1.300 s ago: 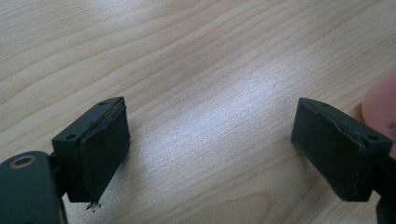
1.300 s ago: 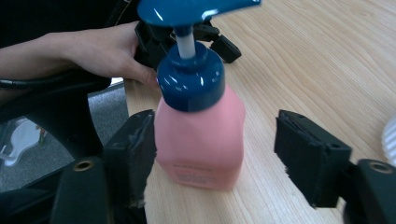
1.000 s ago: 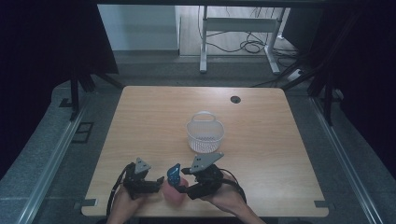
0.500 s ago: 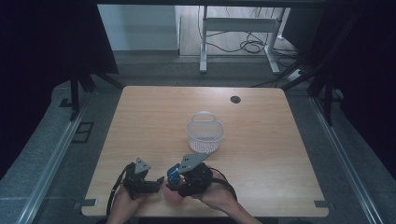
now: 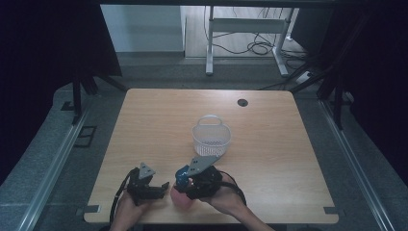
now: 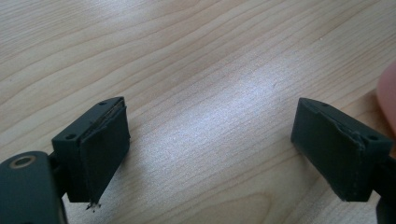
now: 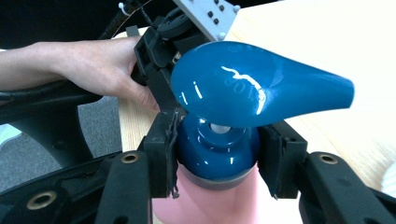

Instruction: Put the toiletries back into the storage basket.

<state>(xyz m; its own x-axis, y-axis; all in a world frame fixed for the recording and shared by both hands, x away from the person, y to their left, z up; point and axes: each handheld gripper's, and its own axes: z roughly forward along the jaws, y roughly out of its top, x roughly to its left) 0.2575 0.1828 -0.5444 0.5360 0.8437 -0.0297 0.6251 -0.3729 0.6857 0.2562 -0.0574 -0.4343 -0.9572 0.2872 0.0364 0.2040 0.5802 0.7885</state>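
Embossed marking on blue cap point(image 7: 252, 88) unreadable, right tool point(image 7: 217, 156) clamping pink bottle point(image 7: 210, 203), left tool point(image 6: 212, 154) open.

The right gripper point(image 5: 185, 185), clamped on the blue-capped pink bottle point(image 5: 181, 191), now sits farther left and nearer the table's front edge, close beside the left gripper point(image 5: 161, 187), away from the white basket point(image 5: 211, 139).

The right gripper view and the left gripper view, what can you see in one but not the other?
The right gripper view has its jaws closed on a pink bottle by its blue pump top, with the other hand behind it. The left gripper view has two black jaws standing wide apart with nothing between them, and a pink edge at the right. Both show the wooden table.
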